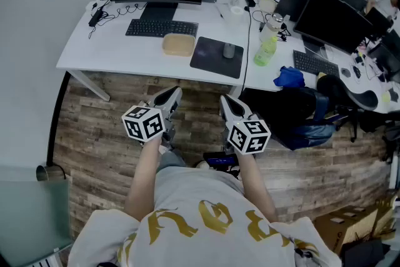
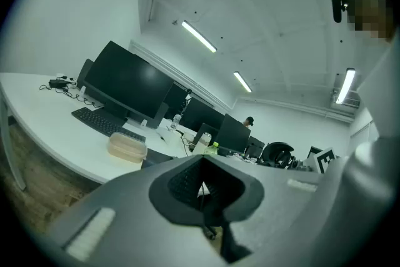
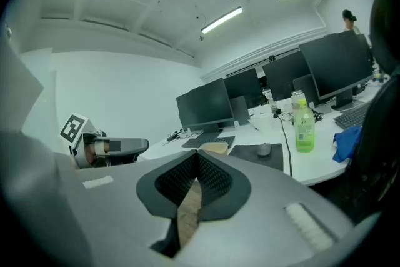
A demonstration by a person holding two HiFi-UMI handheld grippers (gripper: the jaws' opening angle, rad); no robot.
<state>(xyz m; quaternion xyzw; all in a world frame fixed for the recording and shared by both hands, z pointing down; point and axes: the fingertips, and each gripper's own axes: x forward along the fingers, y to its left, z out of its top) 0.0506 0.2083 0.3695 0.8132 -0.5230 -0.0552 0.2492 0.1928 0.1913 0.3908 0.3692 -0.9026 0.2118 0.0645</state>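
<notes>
1. Mouse pad (image 1: 209, 59): dark, flat on the white desk (image 1: 125, 50), close to its front edge. Beige container (image 1: 179, 44) just to its left, green bottle (image 1: 265, 52) near on its right. Mouse (image 1: 229, 50) resting on the pad's right half.
2. Long axis: side to side along the desk front in the head view, right end skewed slightly toward the person. No true front to the pad. Mouse apparently lengthwise across it, nose toward the back of the desk; too small to be sure.
3. Left gripper (image 1: 174, 94): jaws closed to a thin slit, nothing between them. Held in the air over the wooden floor (image 1: 112, 128), short of the desk edge, tips toward the pad.
4. Right gripper (image 1: 226, 102): likewise closed and empty, only floor planks visible through the slit. Level with the left, well apart from the pad.
5. Risk, judged: closed tips on a thin flat pad likely to skid or shove it, carrying the mouse toward the container.
6. Risk, judged: cable (image 1: 249, 34) just beside the pad's right edge, easy to snag. Upright bottle easy to topple with a sideways sweep.
7. Risk, judged: desk edge between grippers and pad, a likely strike on a low approach.
</notes>
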